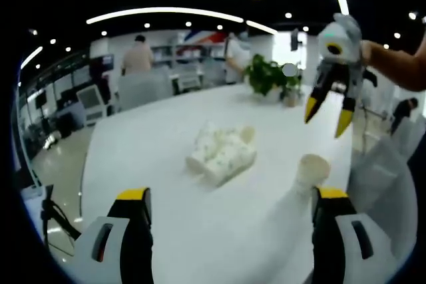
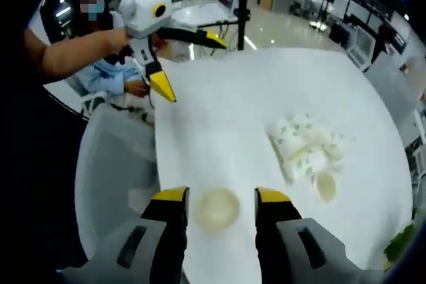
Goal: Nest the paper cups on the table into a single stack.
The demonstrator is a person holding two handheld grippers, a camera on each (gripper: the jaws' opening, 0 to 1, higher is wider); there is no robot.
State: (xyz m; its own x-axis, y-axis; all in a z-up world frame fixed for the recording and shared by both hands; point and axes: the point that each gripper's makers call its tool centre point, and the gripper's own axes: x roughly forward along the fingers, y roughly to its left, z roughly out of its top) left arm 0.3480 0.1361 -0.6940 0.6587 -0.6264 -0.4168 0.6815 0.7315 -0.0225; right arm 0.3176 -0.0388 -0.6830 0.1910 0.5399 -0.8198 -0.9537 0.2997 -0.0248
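White round-edged tabletop carries a pile of white paper cups with green print, lying on their sides near the middle. One plain white paper cup stands upright, apart from the pile, near the tabletop edge. In the right gripper view this cup sits between the yellow-tipped jaws of the right claw, jaws spread, not visibly touching it. Left claw jaws spread wide, nothing between them, hovering over the tabletop. Right claw hangs above the single cup. Potted green plant at far end.
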